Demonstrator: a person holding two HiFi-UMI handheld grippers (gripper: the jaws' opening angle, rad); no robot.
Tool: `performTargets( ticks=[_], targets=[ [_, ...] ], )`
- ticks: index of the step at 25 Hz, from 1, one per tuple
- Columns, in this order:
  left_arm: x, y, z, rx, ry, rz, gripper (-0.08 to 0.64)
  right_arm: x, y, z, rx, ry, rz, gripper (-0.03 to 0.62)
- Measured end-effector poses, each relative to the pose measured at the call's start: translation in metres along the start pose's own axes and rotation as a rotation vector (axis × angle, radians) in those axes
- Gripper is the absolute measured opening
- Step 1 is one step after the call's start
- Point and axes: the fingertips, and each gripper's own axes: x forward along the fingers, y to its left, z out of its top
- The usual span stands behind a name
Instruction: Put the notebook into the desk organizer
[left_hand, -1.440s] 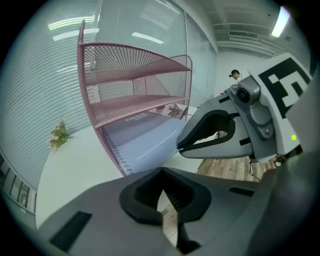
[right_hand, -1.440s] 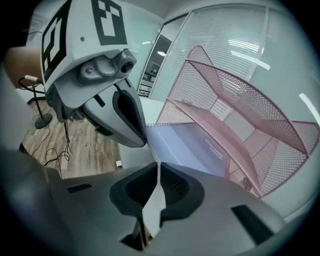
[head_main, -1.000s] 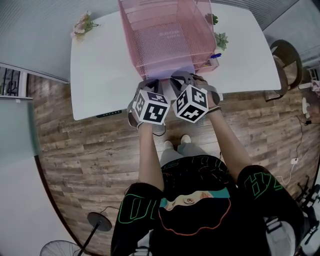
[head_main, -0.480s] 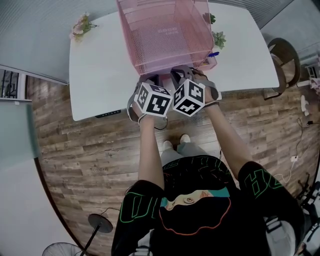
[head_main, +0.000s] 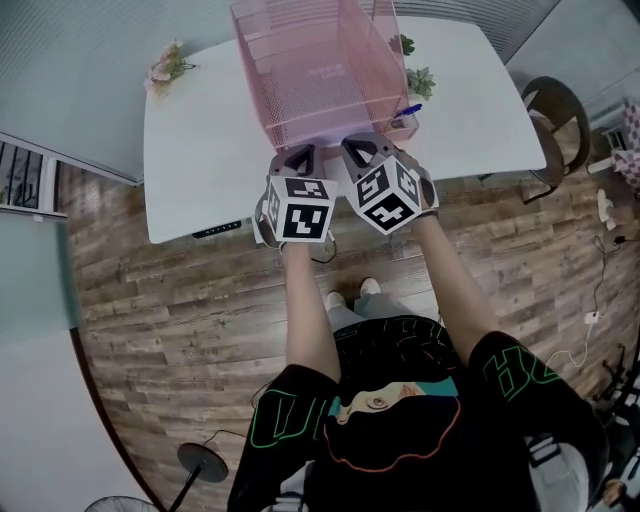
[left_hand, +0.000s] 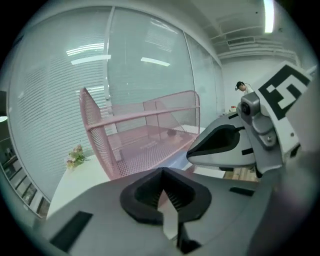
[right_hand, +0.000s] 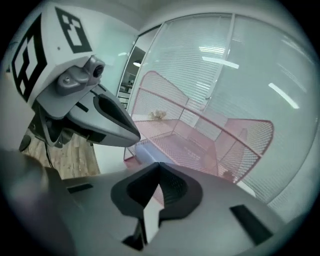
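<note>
The pink mesh desk organizer (head_main: 320, 75) stands on the white table (head_main: 200, 150). A pale lavender notebook (left_hand: 178, 159) lies flat in its bottom tier, and its near edge shows at the open front (right_hand: 148, 150). My left gripper (head_main: 303, 153) and right gripper (head_main: 359, 146) hover side by side just in front of the organizer, above the table's near edge. Both are shut with nothing between the jaws, and neither touches the notebook. The left gripper view shows the right gripper's body (left_hand: 220, 145), and the right gripper view shows the left one (right_hand: 107, 120).
A small flower bunch (head_main: 166, 65) lies at the table's far left. Two little potted plants (head_main: 419, 80) and a blue pen (head_main: 411, 109) sit right of the organizer. A chair (head_main: 556, 112) stands beyond the table's right end. Wood floor lies below the near edge.
Both grippers have shifted a little in front of the organizer and their marker cubes have turned. Less of the notebook's near edge shows under them in the head view.
</note>
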Motion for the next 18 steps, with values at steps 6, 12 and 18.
performTargets(
  ticks=[6,12,18],
  targets=[
    [-0.044,0.001,0.037,-0.027,-0.171,0.068,-0.002,-0.052,-0.013,0.036,0.087,-0.149,-0.063,0.002],
    [-0.099,0.009,0.087,-0.031,-0.34,0.172,-0.002,-0.108,-0.036,0.078,0.17,-0.355,-0.173,0.002],
    [-0.148,0.011,0.129,-0.094,-0.571,0.197,-0.002,-0.159,-0.072,0.099,0.28,-0.509,-0.259,0.002]
  ],
)
